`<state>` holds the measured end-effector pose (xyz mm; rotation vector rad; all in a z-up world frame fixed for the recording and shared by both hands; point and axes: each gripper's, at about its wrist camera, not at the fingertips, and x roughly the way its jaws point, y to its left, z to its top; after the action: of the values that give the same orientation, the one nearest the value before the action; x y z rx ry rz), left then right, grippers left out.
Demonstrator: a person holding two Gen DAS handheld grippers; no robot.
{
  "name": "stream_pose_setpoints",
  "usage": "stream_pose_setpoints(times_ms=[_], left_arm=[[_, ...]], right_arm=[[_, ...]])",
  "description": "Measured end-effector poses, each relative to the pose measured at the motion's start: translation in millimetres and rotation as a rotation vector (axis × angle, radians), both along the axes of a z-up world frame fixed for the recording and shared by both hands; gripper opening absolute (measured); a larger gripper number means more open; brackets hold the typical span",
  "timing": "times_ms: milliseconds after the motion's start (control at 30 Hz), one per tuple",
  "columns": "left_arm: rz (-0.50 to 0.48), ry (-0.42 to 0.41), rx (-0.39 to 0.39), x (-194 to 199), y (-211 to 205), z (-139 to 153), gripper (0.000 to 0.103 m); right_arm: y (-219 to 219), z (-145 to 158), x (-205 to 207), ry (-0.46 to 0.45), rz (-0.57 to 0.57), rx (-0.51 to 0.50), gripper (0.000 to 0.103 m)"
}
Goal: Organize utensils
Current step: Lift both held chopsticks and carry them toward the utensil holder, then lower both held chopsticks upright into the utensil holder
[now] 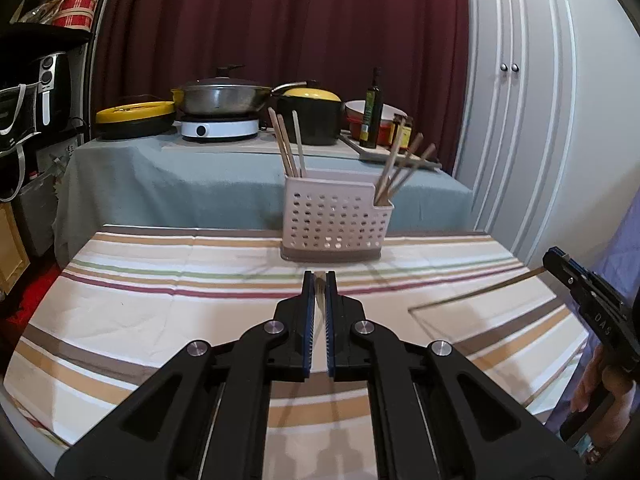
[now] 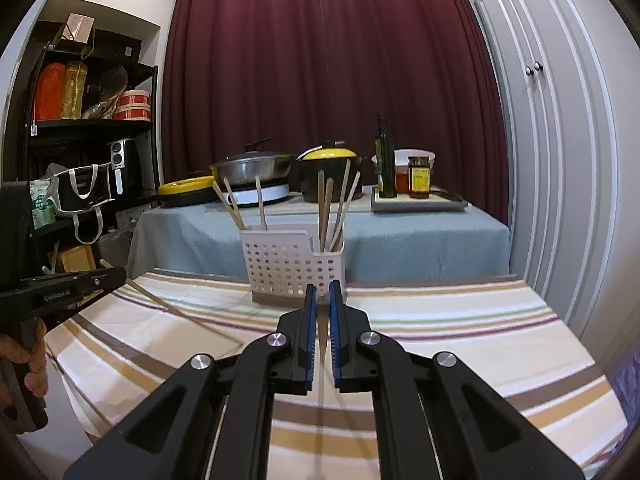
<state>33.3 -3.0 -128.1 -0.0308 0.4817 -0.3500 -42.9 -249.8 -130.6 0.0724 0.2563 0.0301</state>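
Note:
A white perforated utensil holder (image 1: 332,220) (image 2: 288,268) stands at the far edge of the striped tablecloth (image 1: 160,312). Three chopsticks (image 1: 288,148) lean in its left compartment, several more (image 1: 400,168) in its right. My left gripper (image 1: 320,276) (image 2: 120,276) is shut on a pale chopstick (image 2: 180,310), seen end-on between its blue pads. My right gripper (image 2: 323,288) (image 1: 550,258) is shut on another chopstick (image 1: 480,286), which slants down toward the cloth. Both grippers hover short of the holder, left one to the left, right one to the right.
Behind stands a grey-blue covered table (image 1: 180,176) with a wok on a hob (image 1: 220,100), a black pot with a yellow lid (image 1: 312,116), an oil bottle (image 1: 372,112) and jars. A dark shelf (image 2: 80,128) is at the left, white cupboard doors (image 2: 560,160) at the right.

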Motion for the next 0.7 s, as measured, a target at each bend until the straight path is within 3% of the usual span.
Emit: stream_pose_setpoints(times_ms=[700], left_arm=[[0.063,-0.004,-0.017,68,11,25,0.007]], right_arm=[[2,28,74,0.007,-0.014,-0.03,0.007]])
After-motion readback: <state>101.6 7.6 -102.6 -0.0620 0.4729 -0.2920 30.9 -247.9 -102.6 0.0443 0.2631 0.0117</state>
